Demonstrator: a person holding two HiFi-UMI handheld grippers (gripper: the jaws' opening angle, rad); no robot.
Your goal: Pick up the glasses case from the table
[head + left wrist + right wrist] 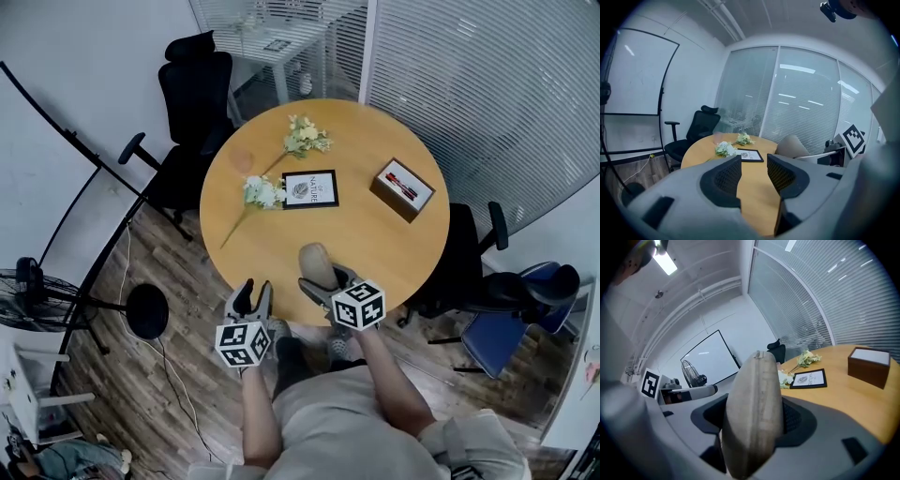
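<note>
The beige glasses case (319, 265) (753, 413) stands on edge between the jaws of my right gripper (323, 281) (754, 420), which is shut on it and holds it above the near edge of the round wooden table (375, 244). In the left gripper view the case (791, 146) shows at the right, off the table. My left gripper (253, 298) (753, 176) is open and empty, just off the table's near edge, to the left of the right one.
On the table lie a black-framed card (310, 188), two sprays of white flowers (264, 192) (307, 137) and a brown box with a white lid (404, 187). Black office chairs (192, 103) stand at the far left and right. A fan (37, 291) stands on the floor at left.
</note>
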